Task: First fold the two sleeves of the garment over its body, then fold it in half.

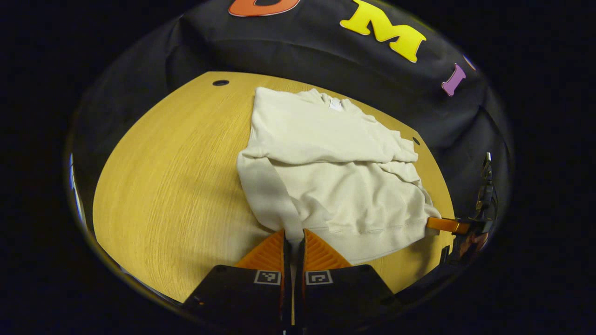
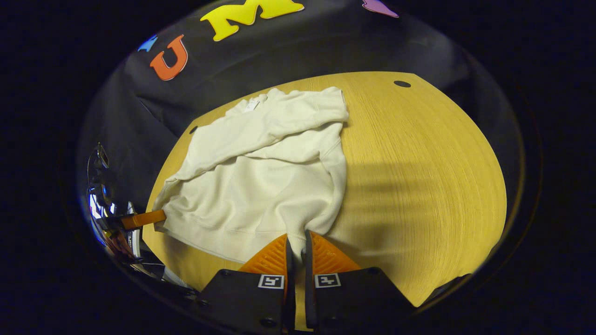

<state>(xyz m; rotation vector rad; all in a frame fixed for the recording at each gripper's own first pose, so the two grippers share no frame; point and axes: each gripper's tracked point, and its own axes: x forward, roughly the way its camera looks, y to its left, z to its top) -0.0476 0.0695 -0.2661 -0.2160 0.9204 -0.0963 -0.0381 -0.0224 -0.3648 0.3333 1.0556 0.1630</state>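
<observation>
Sleeves already over the garment [image 1: 326,158]; half-fold in hand. Left gripper [image 1: 293,242] and right gripper [image 2: 296,244] jaws clamped on hem corners. Next: lift together toward collar.

A light wooden table [image 1: 177,186] with visible grain runs toward the booth's black cloth wall [image 1: 326,51]. Small dark holes sit in the tabletop [image 1: 220,83] at about eleven o'clock, perhaps cable openings.

matt cloth garment [image 1: 326,177], wood-grain table [image 1: 177,186]
</observation>
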